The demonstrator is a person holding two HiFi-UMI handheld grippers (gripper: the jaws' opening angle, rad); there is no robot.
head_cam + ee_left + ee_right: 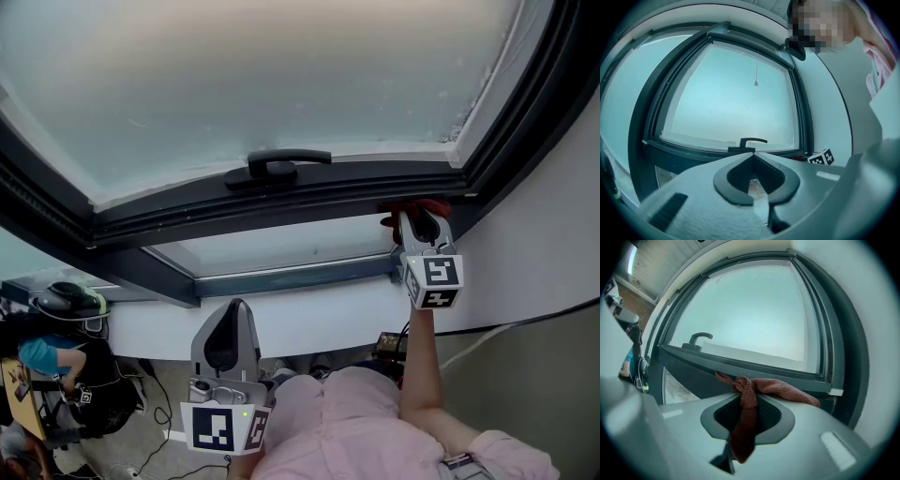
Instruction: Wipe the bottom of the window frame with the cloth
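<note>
One cloth sat at the window frame's right corner.
Right gripper clamped it; left gripper hung closed, empty; a leftward sweep seemed due.

- Two grippers: the left gripper and the right gripper.
- Two marker cubes, one per gripper: the left cube and the right cube.
- One red cloth.
- One dark window frame.
- One handle on that frame.
- One person in a blue top, low on the left.
</note>
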